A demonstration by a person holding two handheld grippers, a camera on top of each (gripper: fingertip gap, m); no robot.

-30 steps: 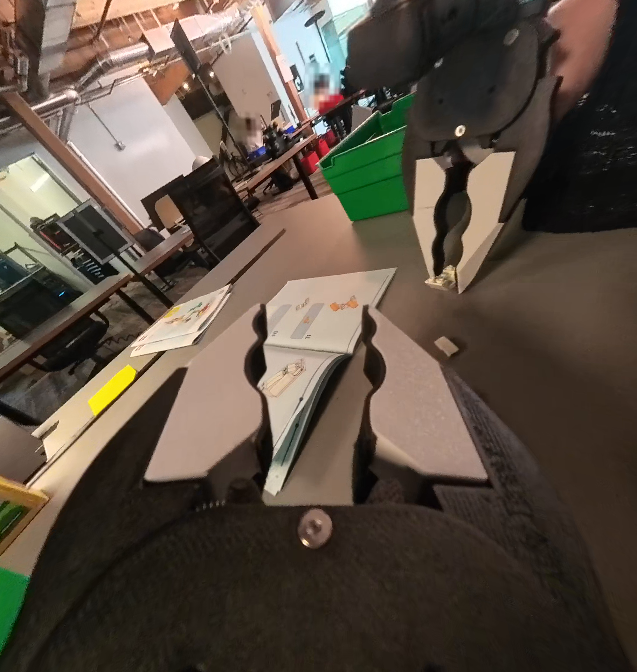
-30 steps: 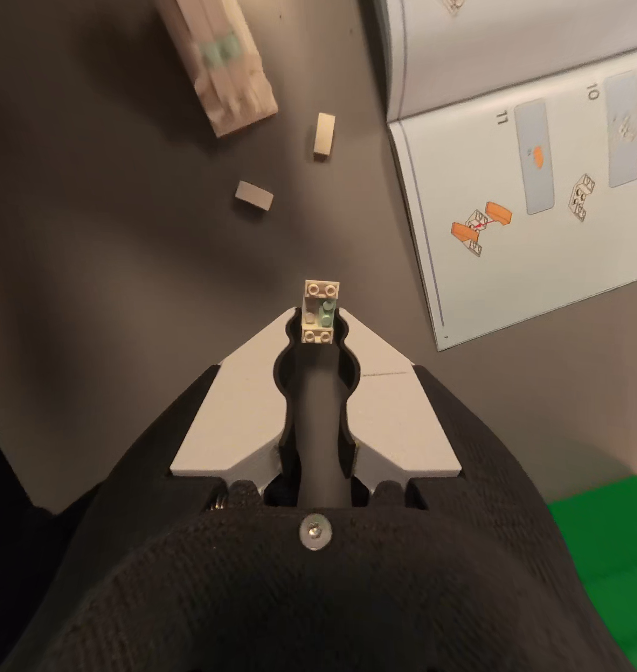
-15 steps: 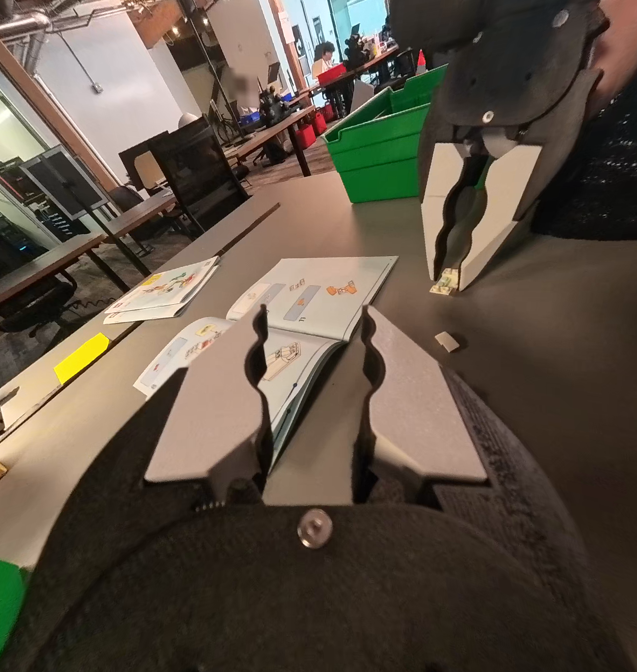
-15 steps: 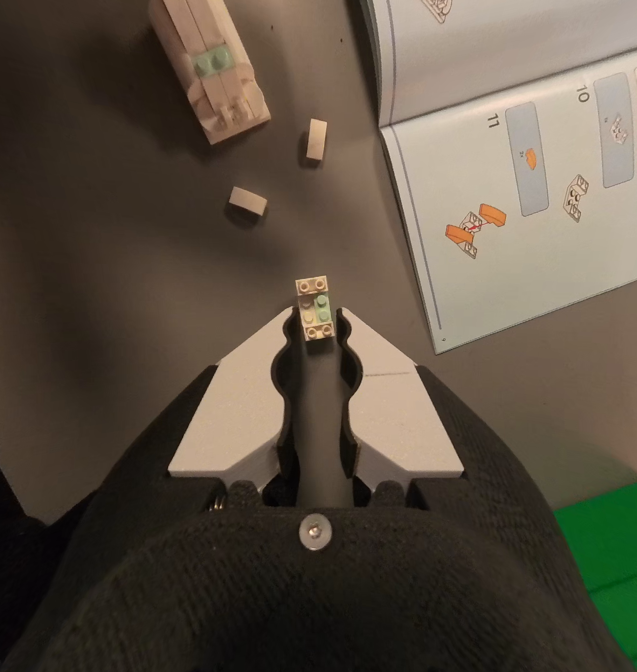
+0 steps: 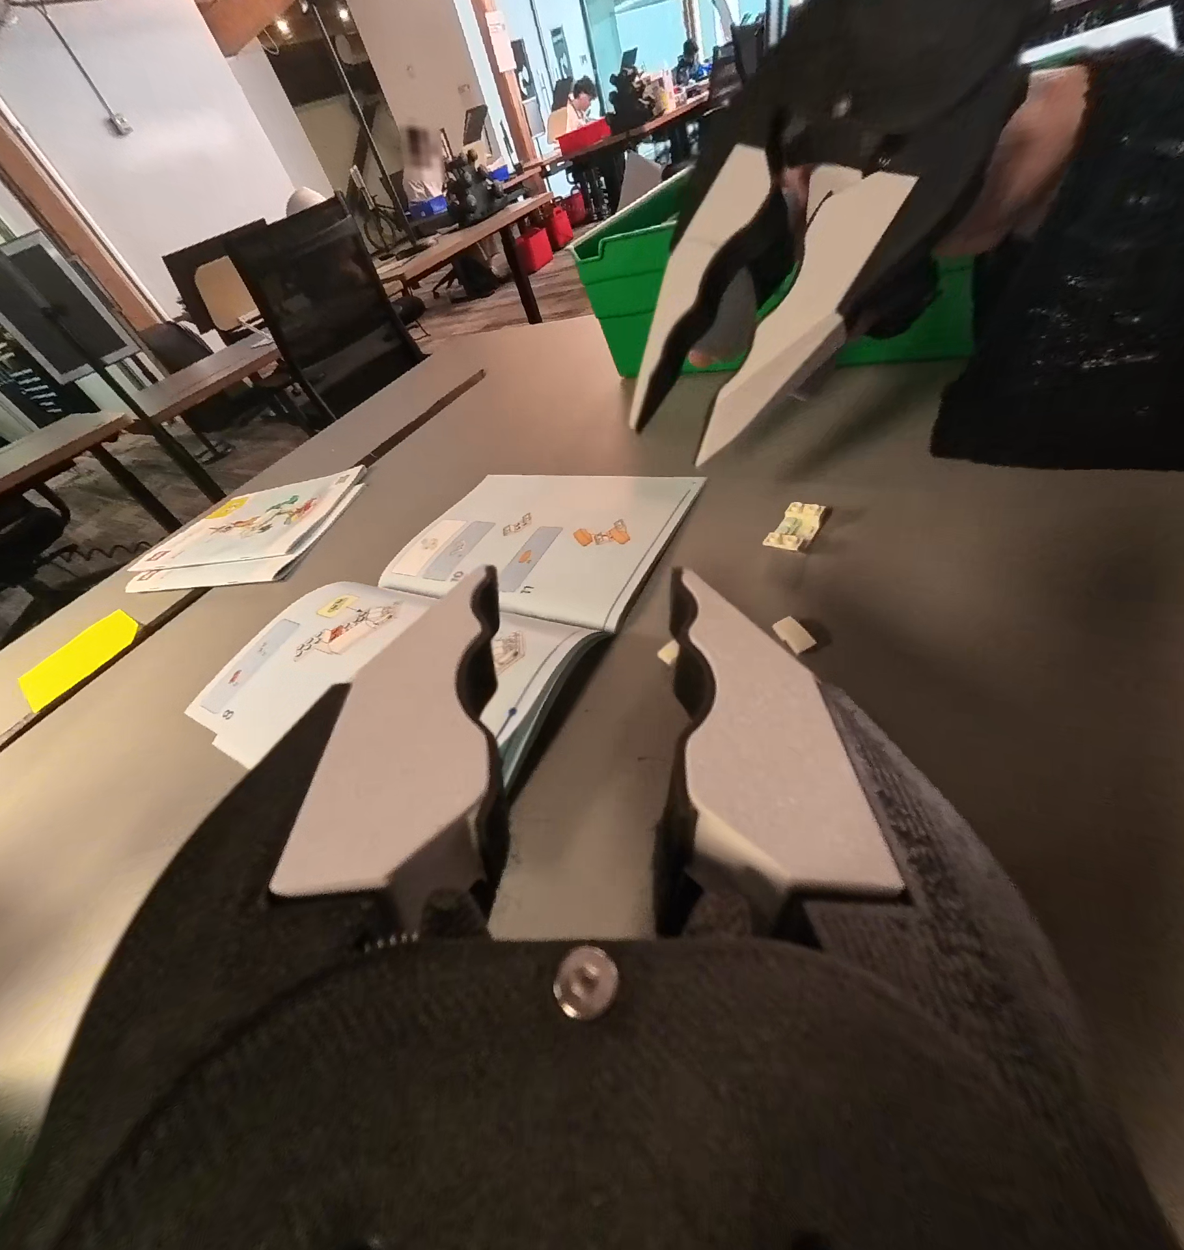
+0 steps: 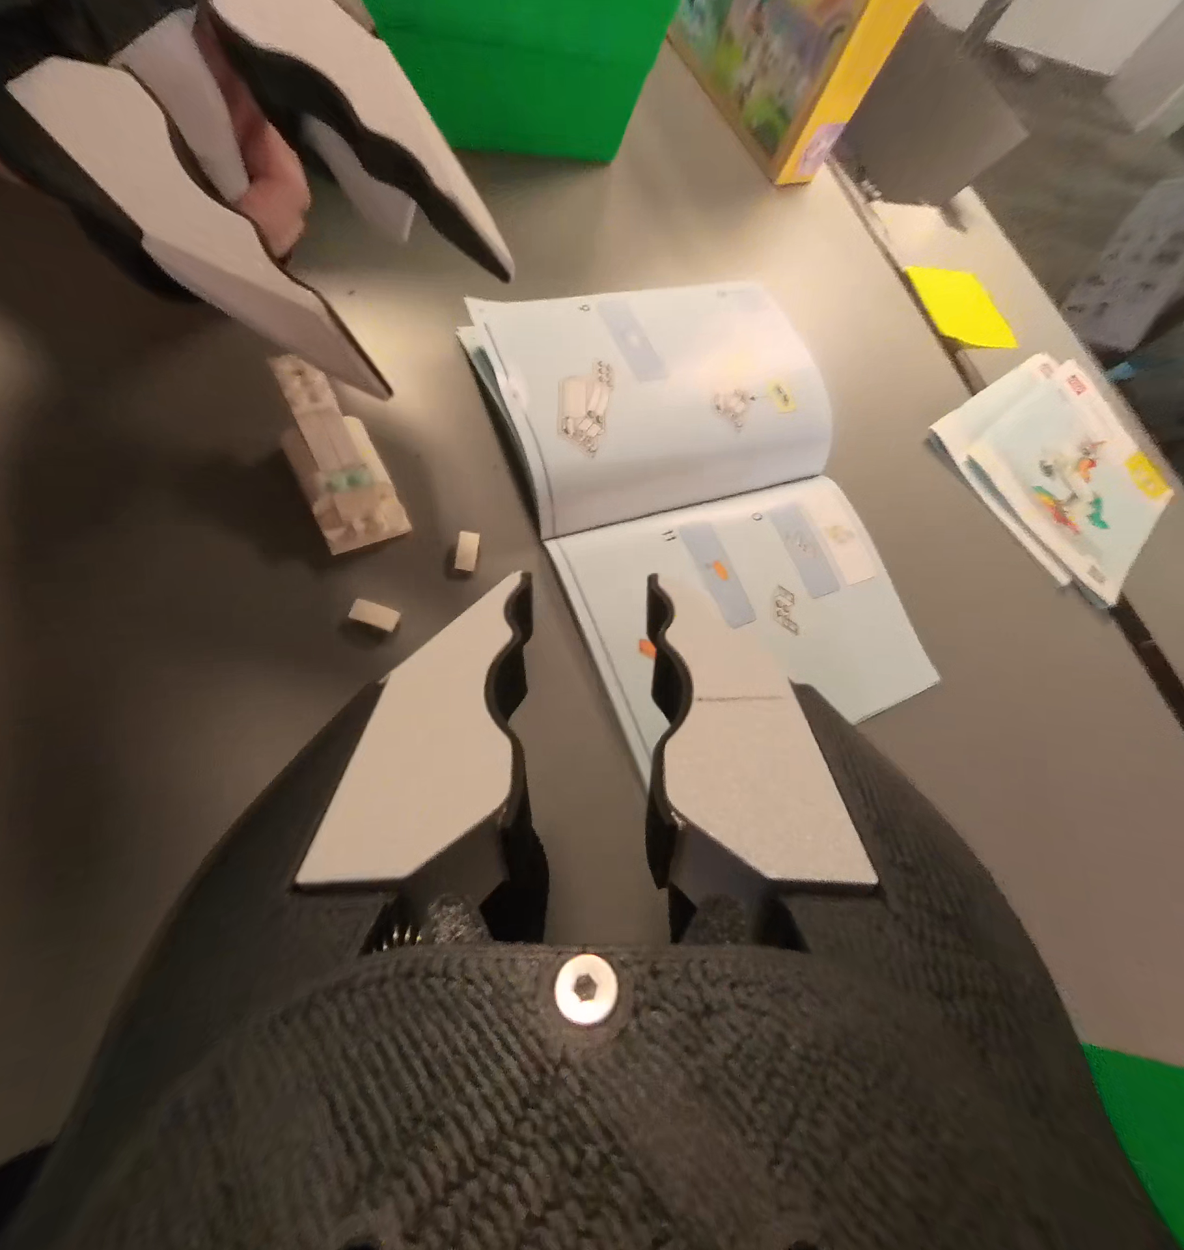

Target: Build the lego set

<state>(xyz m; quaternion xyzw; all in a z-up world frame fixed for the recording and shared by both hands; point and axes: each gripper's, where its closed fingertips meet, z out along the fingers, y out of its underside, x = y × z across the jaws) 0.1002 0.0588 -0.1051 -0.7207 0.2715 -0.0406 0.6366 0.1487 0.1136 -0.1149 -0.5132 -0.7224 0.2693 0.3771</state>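
Observation:
My left gripper (image 5: 582, 582) is open and empty above the open instruction booklet (image 5: 541, 561). My right gripper (image 6: 589, 582) is open and empty, raised above the table; it also shows in the left wrist view (image 5: 670, 443). A small white and green brick assembly (image 5: 797, 527) lies on the table below it, apart from both grippers. A cream brick build (image 6: 335, 460) lies on the table under the left gripper (image 6: 440, 331). Two small cream pieces (image 6: 466, 552) (image 6: 374, 615) lie beside the build.
Green bins (image 5: 643, 284) stand at the far side, another green bin (image 6: 508, 67) and a yellow-edged set box (image 6: 778, 74) opposite. More booklets (image 6: 1049, 473) and a yellow sticky note (image 6: 961, 308) lie near the table edge. A person's hand holds each gripper. Across from one pair of fingers to the other is roughly 8 cm.
My right gripper opened, let go of the small white and green assembly on the table, and rose away from it. My left gripper stayed open and tilted down toward the table.

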